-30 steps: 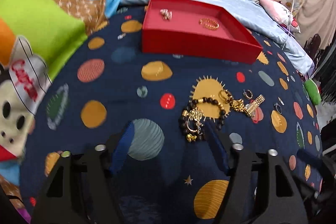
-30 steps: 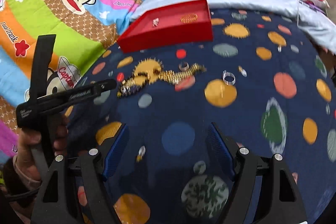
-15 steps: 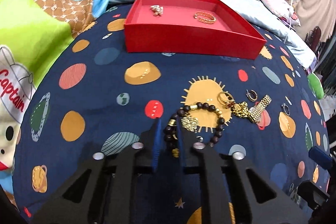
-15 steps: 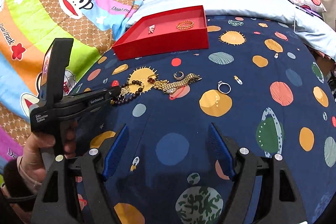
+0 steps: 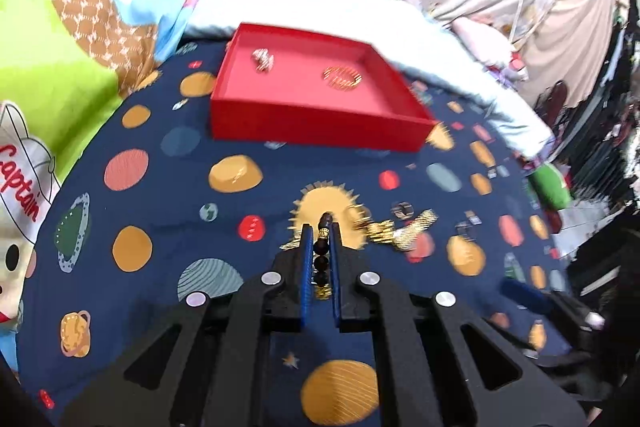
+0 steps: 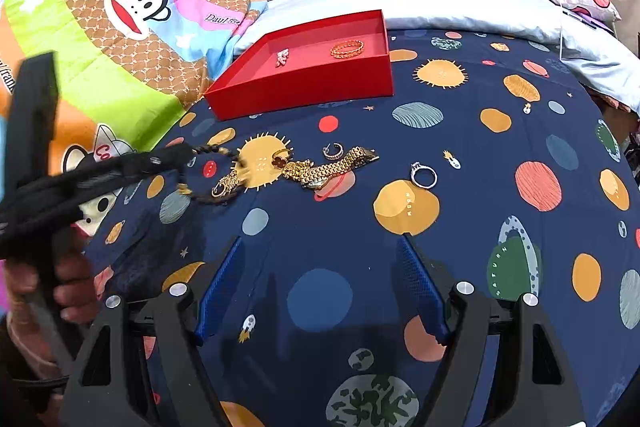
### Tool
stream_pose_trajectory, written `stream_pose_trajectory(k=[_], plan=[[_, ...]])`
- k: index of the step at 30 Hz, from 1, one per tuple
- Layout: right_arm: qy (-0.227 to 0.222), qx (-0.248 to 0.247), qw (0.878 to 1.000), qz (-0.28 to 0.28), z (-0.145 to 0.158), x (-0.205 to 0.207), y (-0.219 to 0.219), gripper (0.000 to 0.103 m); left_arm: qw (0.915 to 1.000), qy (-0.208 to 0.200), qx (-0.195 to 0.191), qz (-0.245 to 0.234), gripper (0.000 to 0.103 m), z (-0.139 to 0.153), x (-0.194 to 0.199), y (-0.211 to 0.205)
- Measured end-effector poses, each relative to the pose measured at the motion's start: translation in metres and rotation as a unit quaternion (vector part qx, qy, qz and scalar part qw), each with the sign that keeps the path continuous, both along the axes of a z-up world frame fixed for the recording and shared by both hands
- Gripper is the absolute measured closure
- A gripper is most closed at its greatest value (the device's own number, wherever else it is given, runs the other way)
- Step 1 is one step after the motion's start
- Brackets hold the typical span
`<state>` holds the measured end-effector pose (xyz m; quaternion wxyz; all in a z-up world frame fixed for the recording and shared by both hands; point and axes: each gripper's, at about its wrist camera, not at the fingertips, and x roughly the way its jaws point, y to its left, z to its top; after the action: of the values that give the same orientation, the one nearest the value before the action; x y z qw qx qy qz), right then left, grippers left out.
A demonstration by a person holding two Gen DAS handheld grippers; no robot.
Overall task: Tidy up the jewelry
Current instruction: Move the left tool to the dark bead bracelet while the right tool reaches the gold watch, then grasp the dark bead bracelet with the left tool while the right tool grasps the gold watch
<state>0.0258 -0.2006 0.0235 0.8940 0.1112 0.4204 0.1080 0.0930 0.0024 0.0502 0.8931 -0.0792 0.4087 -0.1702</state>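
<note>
Left tongs pinch the dark beaded bracelet; right tongs stand wide apart, holding nothing.

The left gripper [image 5: 321,239] has its two blue-padded fingers [image 5: 307,267] pressed together on the black bead bracelet with gold charms [image 5: 322,253], and in the right wrist view the rest of this bracelet [image 6: 208,179] hangs as a loop from the tips just above the navy blue planet-print bedsheet [image 6: 460,131]. The right gripper [image 6: 320,287] hovers over the sheet with empty space between its blue pads [image 6: 218,287]. Just beside the bracelet lie a gold link watch band [image 6: 332,167], a small hoop earring [image 6: 333,150] and, a little apart, a silver ring with a stone [image 6: 423,175]. Farther back stands the shallow red cardboard tray [image 6: 304,93], holding a gold chain ring [image 6: 347,49] and a small pale charm piece [image 6: 282,57]. Behind it there is a colourful cartoon monkey quilt [image 6: 120,19].
</note>
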Motion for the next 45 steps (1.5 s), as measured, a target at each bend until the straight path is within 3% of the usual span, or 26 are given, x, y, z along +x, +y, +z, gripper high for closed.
stream_pose_trajectory(k=[9, 14, 24, 29, 39, 45], plan=[[0.006, 0.032, 0.999, -0.005, -0.006, 0.041, -0.001, 0.039, 0.9996, -0.011, -0.020, -0.016, 0.096, 0.024, -0.025, 0.004], [0.023, 0.038, 0.999, -0.005, -0.016, 0.061, 0.008, 0.053, 0.9997, -0.009, -0.015, -0.017, 0.096, 0.022, -0.030, 0.006], [0.021, -0.031, 0.999, -0.003, -0.029, 0.082, 0.039, 0.067, 0.9999, 0.002, -0.013, -0.009, 0.096, 0.011, -0.024, 0.015], [0.018, -0.046, 0.999, -0.009, -0.031, 0.090, 0.036, 0.080, 0.9998, 0.010, -0.019, -0.007, 0.096, 0.006, -0.020, 0.017], [0.028, -0.051, 0.998, -0.013, -0.029, 0.071, 0.012, 0.080, 0.9998, 0.010, -0.016, -0.004, 0.096, 0.003, -0.018, 0.019], [0.029, -0.044, 0.998, -0.023, -0.028, 0.063, 0.006, 0.073, 0.9997, 0.013, -0.020, -0.007, 0.096, 0.003, -0.020, 0.015]])
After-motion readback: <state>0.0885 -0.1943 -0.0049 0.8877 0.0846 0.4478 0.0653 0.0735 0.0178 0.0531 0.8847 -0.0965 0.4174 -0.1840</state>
